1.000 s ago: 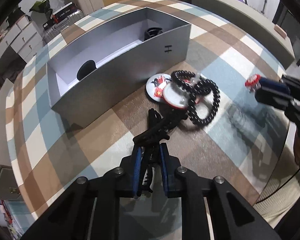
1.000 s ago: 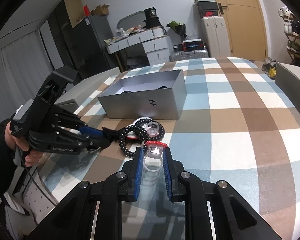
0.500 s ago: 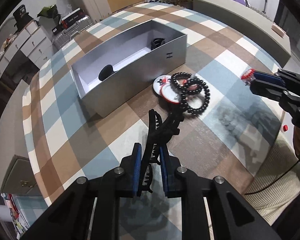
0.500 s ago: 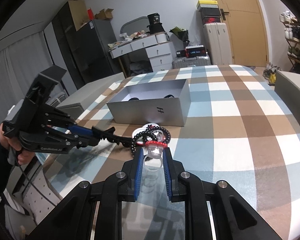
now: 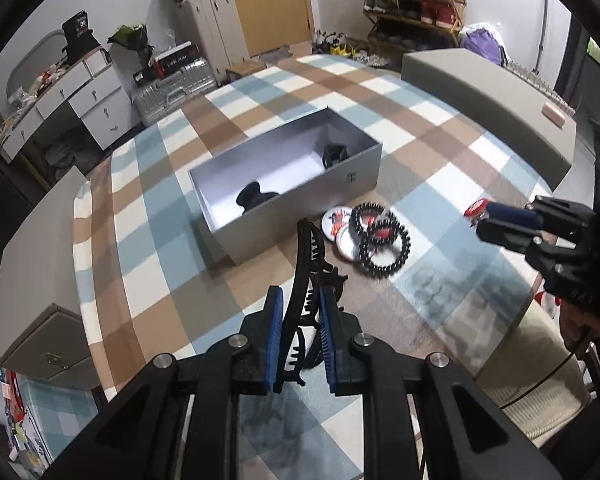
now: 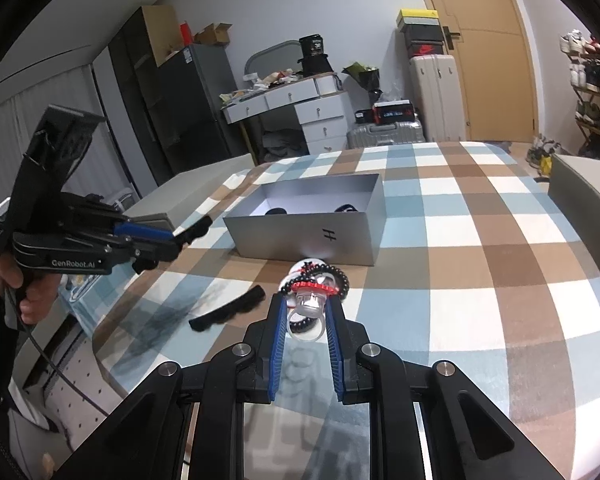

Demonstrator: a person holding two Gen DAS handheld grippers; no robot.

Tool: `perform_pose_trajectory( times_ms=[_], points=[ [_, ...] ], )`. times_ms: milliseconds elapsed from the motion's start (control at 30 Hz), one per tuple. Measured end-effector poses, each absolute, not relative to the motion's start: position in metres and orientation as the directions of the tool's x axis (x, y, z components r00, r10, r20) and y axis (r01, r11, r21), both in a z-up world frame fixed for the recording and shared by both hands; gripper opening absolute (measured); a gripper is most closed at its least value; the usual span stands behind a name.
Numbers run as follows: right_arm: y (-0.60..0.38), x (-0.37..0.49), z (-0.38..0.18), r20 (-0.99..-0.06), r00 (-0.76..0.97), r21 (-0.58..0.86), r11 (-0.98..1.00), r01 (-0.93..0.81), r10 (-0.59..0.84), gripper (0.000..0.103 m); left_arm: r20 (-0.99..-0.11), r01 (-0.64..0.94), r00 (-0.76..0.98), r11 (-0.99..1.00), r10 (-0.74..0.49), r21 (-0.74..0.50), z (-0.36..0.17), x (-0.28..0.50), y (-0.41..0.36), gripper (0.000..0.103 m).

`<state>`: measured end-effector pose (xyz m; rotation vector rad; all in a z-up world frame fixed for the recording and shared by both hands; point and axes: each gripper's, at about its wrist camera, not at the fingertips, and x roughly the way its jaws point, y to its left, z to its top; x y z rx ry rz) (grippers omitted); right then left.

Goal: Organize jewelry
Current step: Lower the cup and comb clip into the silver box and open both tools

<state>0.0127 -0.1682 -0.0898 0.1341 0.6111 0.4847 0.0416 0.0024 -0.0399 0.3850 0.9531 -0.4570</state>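
I am seeing the back half of the hair claw (image 5: pixel 306 276) disappearing between my left gripper's (image 5: pixel 300 312) blue pads, which are clenching it above the checked table (image 5: pixel 148 216). In the right view, a black strip (image 6: pixel 228 309) is lying on the table near the left edge; I cannot tell what it is. My right gripper (image 6: pixel 308 312) is grasping a clear ring (image 6: pixel 306 326) with a red-rimmed top; its far side is hiding against the beads (image 6: pixel 332 276) piled behind. The grey box (image 5: pixel 292 184) is sitting mid-table, holding two dark items (image 5: pixel 256 196) I cannot make out. Its front wall is carrying an "H" mark (image 6: pixel 329 234). The left gripper's body is reading "GenRobot.AI" (image 6: pixel 73 263).
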Motion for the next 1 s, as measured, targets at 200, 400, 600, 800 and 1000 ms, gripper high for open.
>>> perform_pose_trajectory(
  times_ms=[200, 400, 600, 800, 1000],
  points=[
    [-0.165, 0.024, -0.075, -0.48, 0.715, 0.27, 0.861, -0.432, 0.509, 0.019, -0.809, 0.461, 0.539, 0.886, -0.235, 0.05, -0.031, 0.056, 0.007, 0.013],
    [-0.157, 0.053, -0.053, -0.445, 0.717, 0.261, 0.844, -0.469, 0.536, 0.019, -0.769, 0.411, 0.569, 0.911, -0.292, -0.041, -0.026, 0.081, 0.011, 0.013],
    [-0.148, 0.088, -0.04, -0.425, 0.704, 0.288, 0.822, -0.491, 0.569, 0.019, -0.715, 0.407, 0.593, 0.904, -0.371, -0.132, -0.021, 0.101, 0.007, 0.013],
    [-0.144, 0.124, -0.034, -0.423, 0.686, 0.325, 0.806, -0.494, 0.591, 0.019, -0.657, 0.408, 0.62, 0.891, -0.429, -0.197, -0.017, 0.121, 0.0, 0.013],
    [-0.141, 0.153, -0.037, -0.437, 0.687, 0.323, 0.814, -0.483, 0.581, 0.019, -0.674, 0.387, 0.581, 0.884, -0.455, -0.262, -0.036, 0.148, -0.003, 0.013]
  ],
)
